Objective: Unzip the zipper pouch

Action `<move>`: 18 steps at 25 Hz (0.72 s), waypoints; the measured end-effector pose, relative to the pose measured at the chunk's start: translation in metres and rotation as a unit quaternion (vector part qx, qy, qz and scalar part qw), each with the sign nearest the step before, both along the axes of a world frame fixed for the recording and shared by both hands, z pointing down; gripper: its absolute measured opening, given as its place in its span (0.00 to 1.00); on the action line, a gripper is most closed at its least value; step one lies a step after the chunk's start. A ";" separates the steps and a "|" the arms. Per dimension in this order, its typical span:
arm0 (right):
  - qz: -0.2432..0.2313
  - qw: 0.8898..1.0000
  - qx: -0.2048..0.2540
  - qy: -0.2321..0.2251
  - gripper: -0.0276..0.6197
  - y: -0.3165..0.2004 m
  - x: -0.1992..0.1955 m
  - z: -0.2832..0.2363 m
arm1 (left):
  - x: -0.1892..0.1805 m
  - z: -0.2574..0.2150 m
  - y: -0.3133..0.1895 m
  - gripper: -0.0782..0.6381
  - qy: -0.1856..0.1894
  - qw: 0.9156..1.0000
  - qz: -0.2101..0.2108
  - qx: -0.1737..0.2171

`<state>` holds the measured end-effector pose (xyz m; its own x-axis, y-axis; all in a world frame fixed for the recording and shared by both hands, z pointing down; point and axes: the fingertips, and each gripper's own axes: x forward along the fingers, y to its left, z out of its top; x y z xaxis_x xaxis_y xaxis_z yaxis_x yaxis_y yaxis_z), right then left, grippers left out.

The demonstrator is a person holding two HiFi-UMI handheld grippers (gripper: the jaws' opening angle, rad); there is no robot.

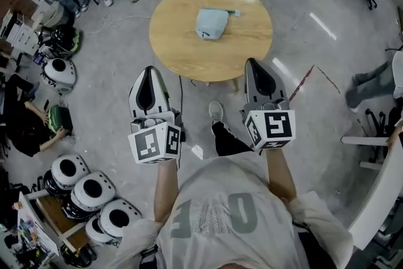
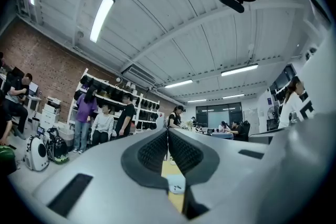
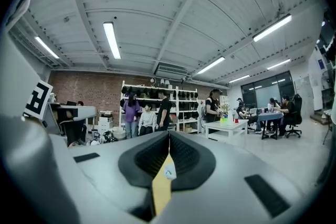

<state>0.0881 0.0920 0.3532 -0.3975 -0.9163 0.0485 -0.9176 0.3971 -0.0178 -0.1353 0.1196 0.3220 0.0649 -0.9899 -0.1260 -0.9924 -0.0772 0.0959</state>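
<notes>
left gripper (image 1: 148,75) and right gripper (image 1: 255,66) both closed tight, nothing between the jaws. Light blue zipper pouch (image 1: 211,23) lies near the middle of the round wooden worktop (image 1: 182,50), apart from both grippers

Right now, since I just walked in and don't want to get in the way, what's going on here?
A person stands facing a round wooden table with a claw in each hand. The left claw and right claw are both shut and empty, well apart from the pale blue zipper pouch lying near the table's middle. Nothing touches the pouch; unzipping has not begun.
</notes>
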 end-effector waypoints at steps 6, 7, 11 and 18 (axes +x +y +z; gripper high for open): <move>-0.005 1.000 -0.010 0.002 0.09 -0.101 -0.002 0.000 | -0.001 0.001 -0.095 0.15 -0.004 1.000 -0.002 -0.015; -0.005 1.000 -0.013 0.002 0.09 -0.115 -0.001 0.002 | 0.002 0.000 -0.111 0.15 -0.016 1.000 0.000 -0.019; 0.000 1.000 -0.016 0.011 0.09 -0.160 0.011 0.011 | 0.027 -0.004 -0.157 0.15 -0.068 0.997 0.015 -0.017; -0.005 1.000 -0.017 0.015 0.09 -0.204 0.007 0.012 | 0.017 -0.016 -0.203 0.15 -0.042 0.999 0.006 -0.024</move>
